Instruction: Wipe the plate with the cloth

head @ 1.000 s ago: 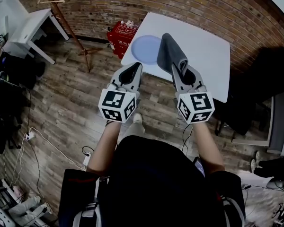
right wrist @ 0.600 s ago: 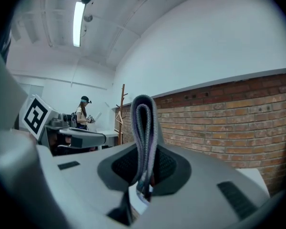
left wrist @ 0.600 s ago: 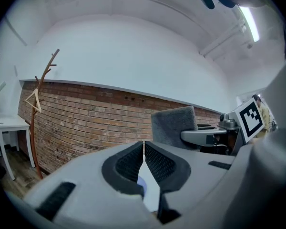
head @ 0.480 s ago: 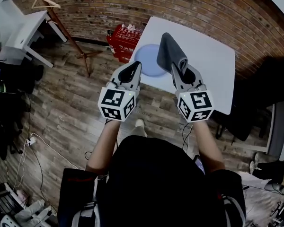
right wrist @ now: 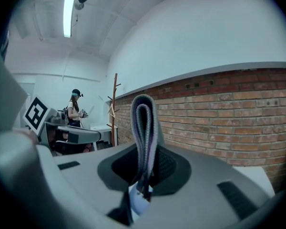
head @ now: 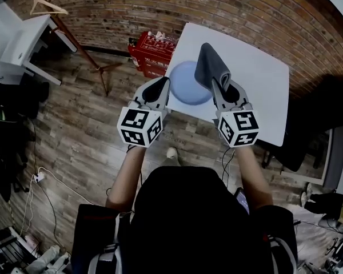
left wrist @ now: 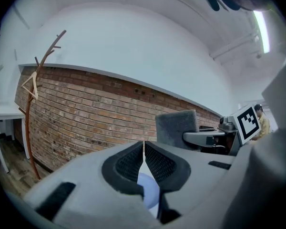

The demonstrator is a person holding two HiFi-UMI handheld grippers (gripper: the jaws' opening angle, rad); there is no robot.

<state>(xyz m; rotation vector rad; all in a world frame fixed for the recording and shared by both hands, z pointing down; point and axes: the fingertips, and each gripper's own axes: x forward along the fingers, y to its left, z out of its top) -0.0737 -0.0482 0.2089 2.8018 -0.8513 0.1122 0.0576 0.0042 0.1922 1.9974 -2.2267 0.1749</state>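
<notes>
Cloth (head: 210,67), grey and folded, is pinched by its lower edge in the right gripper (head: 222,90). The jaws are clamped on it, and the fold stands up out of them and leans forward. I judge it is held that way so a free pad of fabric can be pressed flat onto the plate (head: 188,83). That pale blue plate lies on the white counter (head: 257,79) near its near-left corner, bare, with no contact from the cloth visible yet. In the head view the cloth overlaps the plate's right edge, but its height above the plate is unclear. The left gripper (head: 162,85) has its jaws closed together on nothing, and its tip reads over the plate's left rim, likely set to steady the plate. Both forearms are stretched forward side by side, marker cubes toward the person and jaws pointing away at the counter. Both gripper views show wall and ceiling with the plate low in the jaw gap, so the grippers sit roughly level, above the plate. Wiping looks not yet started, and the next move needs the cloth lowered.
</notes>
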